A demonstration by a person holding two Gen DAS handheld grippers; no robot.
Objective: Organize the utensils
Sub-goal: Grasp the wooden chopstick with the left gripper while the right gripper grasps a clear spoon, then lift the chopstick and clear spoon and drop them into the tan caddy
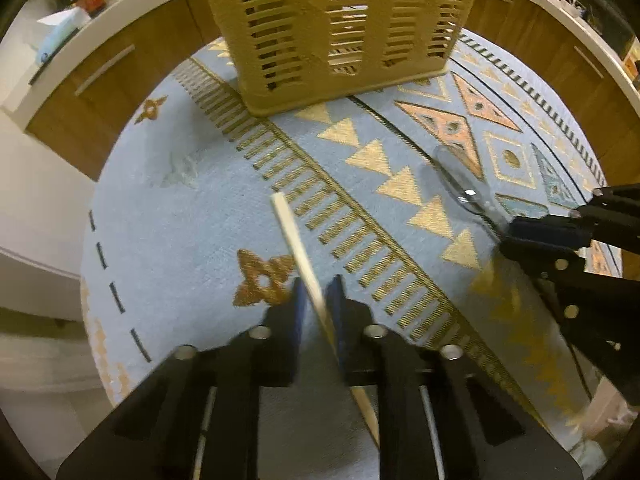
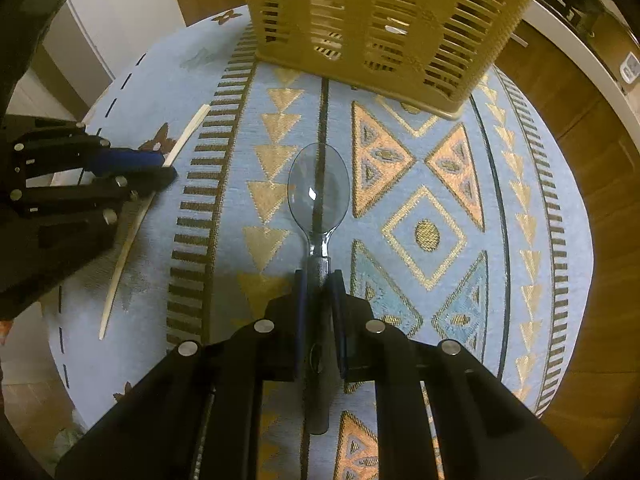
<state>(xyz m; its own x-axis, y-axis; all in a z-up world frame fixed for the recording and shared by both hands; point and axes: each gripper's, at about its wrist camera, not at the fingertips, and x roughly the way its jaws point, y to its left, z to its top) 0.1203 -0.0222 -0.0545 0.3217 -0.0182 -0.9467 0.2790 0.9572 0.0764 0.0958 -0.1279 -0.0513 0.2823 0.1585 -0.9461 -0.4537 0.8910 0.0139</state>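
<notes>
A pale wooden chopstick (image 1: 298, 248) lies on the blue patterned cloth (image 1: 192, 216) with the left gripper (image 1: 318, 300) clamped on it, its blue pads (image 1: 298, 312) pressing the stick from both sides. Well apart from it, a clear plastic spoon (image 2: 318, 188) rests bowl-up on the same cloth, its handle pinched between the closed jaws of the right gripper (image 2: 319, 292). Beyond both stands a tan slatted utensil basket (image 2: 384, 20), upright on the cloth.

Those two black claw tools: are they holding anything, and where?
Yes. The left gripper pinches a thin pale wooden chopstick around its middle; the right gripper pinches a clear plastic spoon on its handle, just below the bowl.
</notes>
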